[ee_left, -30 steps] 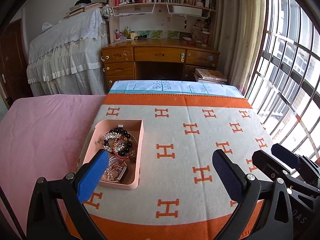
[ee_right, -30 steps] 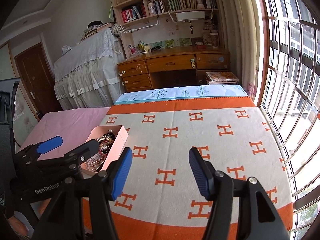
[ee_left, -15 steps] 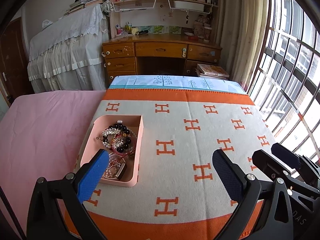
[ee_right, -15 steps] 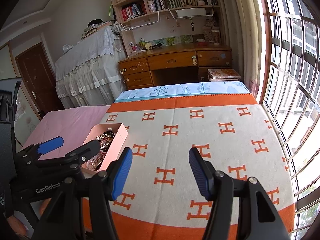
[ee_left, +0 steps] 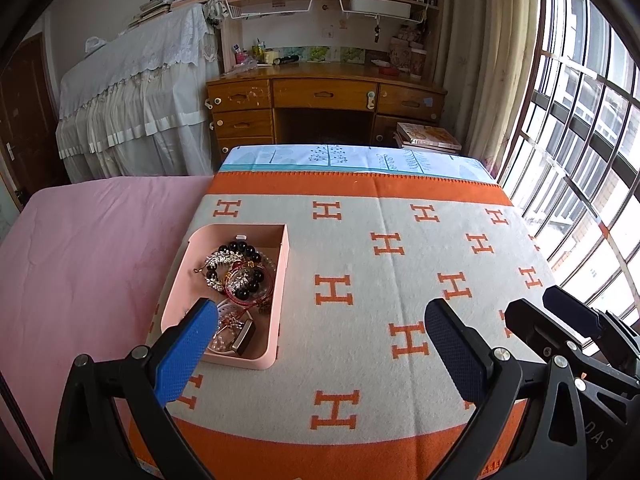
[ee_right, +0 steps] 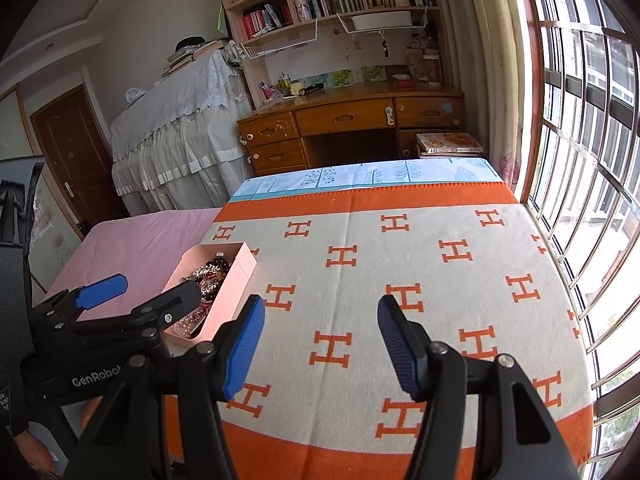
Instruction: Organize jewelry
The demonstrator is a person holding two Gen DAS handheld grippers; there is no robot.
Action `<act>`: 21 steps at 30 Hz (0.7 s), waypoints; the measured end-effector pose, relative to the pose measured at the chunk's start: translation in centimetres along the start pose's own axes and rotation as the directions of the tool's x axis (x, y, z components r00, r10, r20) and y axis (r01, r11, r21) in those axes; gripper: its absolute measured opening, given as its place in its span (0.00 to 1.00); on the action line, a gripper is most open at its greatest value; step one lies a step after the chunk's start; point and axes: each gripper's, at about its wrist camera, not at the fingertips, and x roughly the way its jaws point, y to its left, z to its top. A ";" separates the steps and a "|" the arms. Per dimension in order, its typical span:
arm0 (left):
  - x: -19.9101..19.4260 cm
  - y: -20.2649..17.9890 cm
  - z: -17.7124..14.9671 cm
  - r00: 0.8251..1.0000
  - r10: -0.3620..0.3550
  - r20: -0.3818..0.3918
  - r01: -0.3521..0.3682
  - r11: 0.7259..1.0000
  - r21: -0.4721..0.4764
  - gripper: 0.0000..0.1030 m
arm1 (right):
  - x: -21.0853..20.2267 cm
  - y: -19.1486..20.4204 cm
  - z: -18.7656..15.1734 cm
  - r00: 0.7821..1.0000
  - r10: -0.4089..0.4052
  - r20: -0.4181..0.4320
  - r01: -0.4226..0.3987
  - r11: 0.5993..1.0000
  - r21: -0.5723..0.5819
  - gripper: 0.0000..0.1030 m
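A pink open box (ee_left: 282, 280) (ee_right: 236, 292) sits on the left part of an orange-and-grey blanket with H marks (ee_left: 400, 280). Inside lies a heap of jewelry (ee_left: 238, 268): a dark bead bracelet, sparkly silver pieces, red cords and a small dark clasp piece near the front. My left gripper (ee_left: 320, 332) hovers open above the blanket, its left blue pad over the box's near corner, nothing between its fingers. My right gripper (ee_right: 320, 336) stands open and empty over bare blanket to the right of the box. The left gripper's fingers (ee_right: 100, 290) appear in the right wrist view beside the box.
A pink sheet (ee_left: 88, 248) covers the bed left of the blanket. Beyond the bed's far end stand a wooden desk (ee_left: 324, 100) with bookshelves and a cloth-covered piece of furniture (ee_left: 132, 100). A barred window (ee_left: 580, 140) runs along the right.
The left wrist view has tilted slightly, so the box and desk sit a little lower in frame. Both grippers keep the same opening and stay in place.
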 end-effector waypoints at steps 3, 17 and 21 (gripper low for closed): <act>0.1 0.1 -0.1 1.000 0.002 -0.006 -0.002 1.000 0.001 0.99 | 0.1 0.0 -0.3 1.000 0.004 -0.007 -0.004 1.000 0.002 0.58; 0.2 0.5 -0.2 1.000 0.005 -0.023 -0.005 1.000 0.000 0.99 | -0.1 0.5 -1.0 1.000 0.004 -0.016 -0.004 1.000 0.004 0.58; 0.3 0.5 -0.3 1.000 0.008 -0.025 -0.008 1.000 0.001 0.99 | -0.2 0.6 -1.2 1.000 0.005 -0.018 -0.005 1.000 0.005 0.58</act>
